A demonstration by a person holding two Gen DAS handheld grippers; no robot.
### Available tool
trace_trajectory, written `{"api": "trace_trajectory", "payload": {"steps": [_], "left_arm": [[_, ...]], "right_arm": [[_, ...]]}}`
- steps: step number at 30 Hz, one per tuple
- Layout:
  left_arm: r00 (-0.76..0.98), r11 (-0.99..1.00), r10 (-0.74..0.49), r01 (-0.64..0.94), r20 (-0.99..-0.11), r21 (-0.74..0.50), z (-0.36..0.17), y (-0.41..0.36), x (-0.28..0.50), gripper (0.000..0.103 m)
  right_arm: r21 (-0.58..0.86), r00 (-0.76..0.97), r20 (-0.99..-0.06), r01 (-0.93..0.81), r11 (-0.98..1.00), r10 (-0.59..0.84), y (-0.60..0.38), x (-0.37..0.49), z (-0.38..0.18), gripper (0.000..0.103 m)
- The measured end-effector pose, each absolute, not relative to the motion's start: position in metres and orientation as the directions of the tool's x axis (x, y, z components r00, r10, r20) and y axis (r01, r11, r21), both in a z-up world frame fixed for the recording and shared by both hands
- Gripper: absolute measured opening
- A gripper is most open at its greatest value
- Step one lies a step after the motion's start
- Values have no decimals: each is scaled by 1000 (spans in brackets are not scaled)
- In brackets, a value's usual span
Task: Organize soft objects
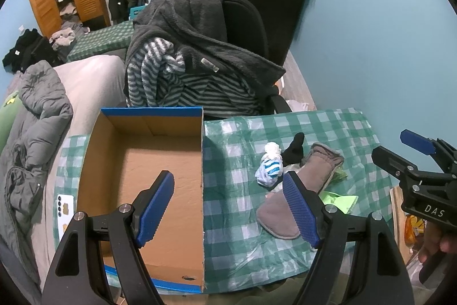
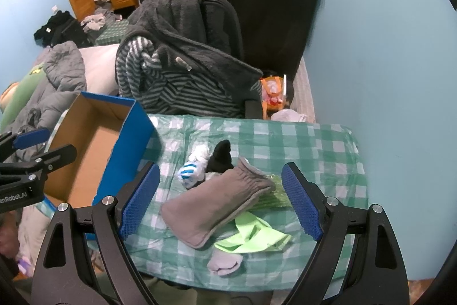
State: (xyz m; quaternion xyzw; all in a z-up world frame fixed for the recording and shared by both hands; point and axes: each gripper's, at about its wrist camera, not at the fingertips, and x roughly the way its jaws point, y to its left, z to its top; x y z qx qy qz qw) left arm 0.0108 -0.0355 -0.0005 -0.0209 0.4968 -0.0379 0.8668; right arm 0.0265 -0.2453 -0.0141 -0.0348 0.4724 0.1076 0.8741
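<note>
An empty cardboard box with blue rims (image 1: pixel 148 170) (image 2: pixel 94 150) sits at the table's left. To its right lies a pile of soft things: a grey mitten (image 1: pixel 297 190) (image 2: pixel 217 202), a blue-and-white striped sock bundle (image 1: pixel 270 166) (image 2: pixel 191 169), a black sock (image 1: pixel 294 149) (image 2: pixel 221 156), a light green cloth (image 2: pixel 254 236) (image 1: pixel 340 200) and a small grey sock (image 2: pixel 224 263). My left gripper (image 1: pixel 228 207) is open and empty, over the box's right wall. My right gripper (image 2: pixel 222 202) is open and empty, hovering above the mitten; it shows at the left wrist view's right edge (image 1: pixel 420 159).
The table has a green-and-white checked cover (image 2: pixel 314 150). Behind it stands a chair piled with a dark fleece and striped clothes (image 2: pixel 177 67). A bed with a grey jacket (image 1: pixel 31 133) lies left. A blue wall (image 2: pixel 385 76) is close on the right.
</note>
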Motion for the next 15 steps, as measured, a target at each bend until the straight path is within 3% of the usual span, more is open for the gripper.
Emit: {"api": "trace_trajectory", "payload": {"steps": [15], "left_arm": [[499,996,-93,57,-862,-75,-2,-41,12,80]], "right_arm": [[43,531,-833,-220,974,157,-249,26,-14,86]]}}
